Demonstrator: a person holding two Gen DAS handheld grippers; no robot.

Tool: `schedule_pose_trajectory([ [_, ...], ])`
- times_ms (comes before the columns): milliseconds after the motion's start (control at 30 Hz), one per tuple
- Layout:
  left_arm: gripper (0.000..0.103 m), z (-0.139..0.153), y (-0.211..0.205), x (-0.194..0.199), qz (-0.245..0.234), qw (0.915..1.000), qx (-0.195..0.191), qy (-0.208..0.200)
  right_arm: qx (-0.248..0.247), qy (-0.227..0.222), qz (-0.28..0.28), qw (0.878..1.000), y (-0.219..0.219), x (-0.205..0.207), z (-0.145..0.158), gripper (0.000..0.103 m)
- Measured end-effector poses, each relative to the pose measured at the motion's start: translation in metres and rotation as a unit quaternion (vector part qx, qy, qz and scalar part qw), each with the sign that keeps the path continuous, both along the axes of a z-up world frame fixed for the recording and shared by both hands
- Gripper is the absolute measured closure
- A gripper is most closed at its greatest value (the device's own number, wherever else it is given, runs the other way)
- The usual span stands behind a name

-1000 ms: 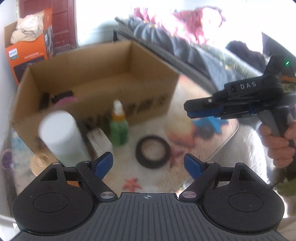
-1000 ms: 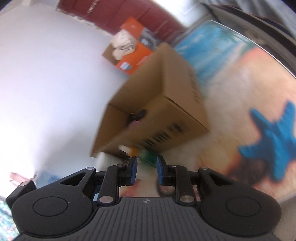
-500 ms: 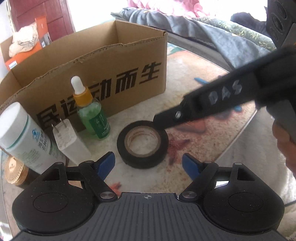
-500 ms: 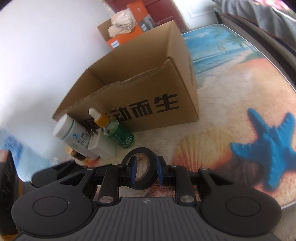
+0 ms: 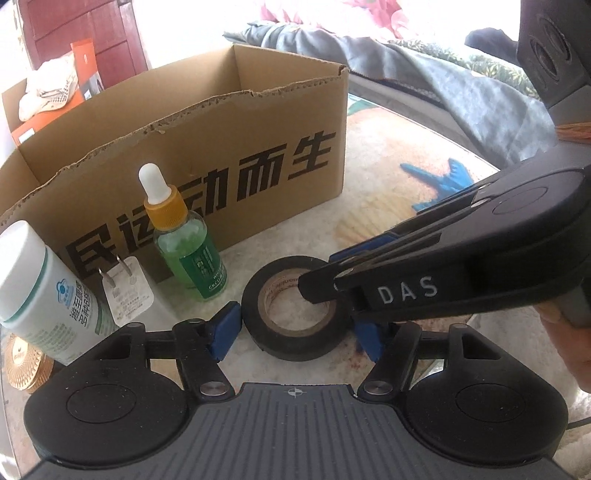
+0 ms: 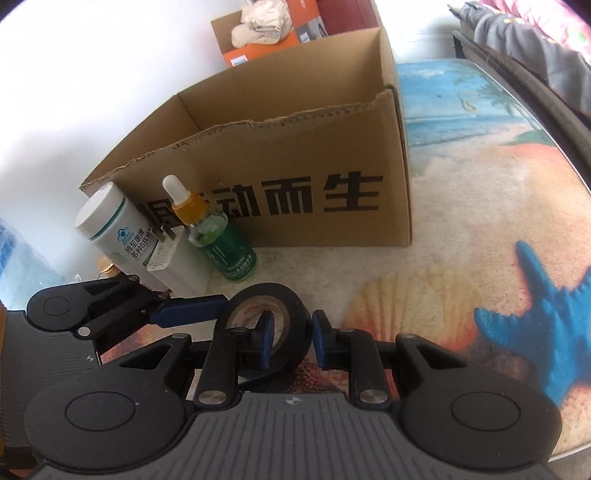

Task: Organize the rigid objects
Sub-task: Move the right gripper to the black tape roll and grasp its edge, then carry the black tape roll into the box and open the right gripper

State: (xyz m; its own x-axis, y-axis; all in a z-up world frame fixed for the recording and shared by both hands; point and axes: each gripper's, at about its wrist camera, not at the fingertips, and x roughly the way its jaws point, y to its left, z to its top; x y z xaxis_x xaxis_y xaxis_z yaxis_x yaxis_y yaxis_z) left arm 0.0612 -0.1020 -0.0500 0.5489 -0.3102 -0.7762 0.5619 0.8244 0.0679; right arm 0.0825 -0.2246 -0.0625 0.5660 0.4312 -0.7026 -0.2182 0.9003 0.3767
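A black tape roll (image 5: 295, 312) lies flat on the table in front of an open cardboard box (image 5: 207, 155). My left gripper (image 5: 297, 330) is open, one finger on each side of the roll. My right gripper (image 6: 290, 338) comes in from the right in the left wrist view (image 5: 325, 284). One of its fingers is inside the roll's hole and the other is outside its right wall; the jaws are partly open around that wall. The roll (image 6: 266, 317) and the box (image 6: 280, 177) also show in the right wrist view.
Left of the roll stand a green dropper bottle (image 5: 188, 243), a white plug adapter (image 5: 127, 295), a white pill bottle (image 5: 40, 288) and a gold lid (image 5: 22, 362). They stand close to the box front. An orange box (image 6: 266, 33) stands behind. The table edge runs along the right.
Both grippers moved in and down onto the tape roll. The right gripper opened from nearly shut and now straddles the roll's right wall. The left fingers now flank the roll.
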Motion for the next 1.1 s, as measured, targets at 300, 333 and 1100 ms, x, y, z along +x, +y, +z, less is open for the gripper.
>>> schedule_pose_trajectory([
  [300, 0.037, 0.002, -0.004, -0.003, -0.001, 0.9999, 0.001, -0.013, -0.018, -0.016, -0.003, 1.000, 0.005, -0.003, 0.002, 0.081],
  [333, 0.037, 0.004, -0.004, -0.003, -0.001, 0.9999, -0.001, -0.016, -0.019, -0.020, -0.004, 1.000, 0.004, -0.005, 0.005, 0.081],
  [1100, 0.037, 0.151, 0.040, 0.072, 0.073, 0.9891, -0.042, -0.121, -0.044, -0.168, 0.085, 0.981, 0.035, 0.068, 0.173, 0.080],
])
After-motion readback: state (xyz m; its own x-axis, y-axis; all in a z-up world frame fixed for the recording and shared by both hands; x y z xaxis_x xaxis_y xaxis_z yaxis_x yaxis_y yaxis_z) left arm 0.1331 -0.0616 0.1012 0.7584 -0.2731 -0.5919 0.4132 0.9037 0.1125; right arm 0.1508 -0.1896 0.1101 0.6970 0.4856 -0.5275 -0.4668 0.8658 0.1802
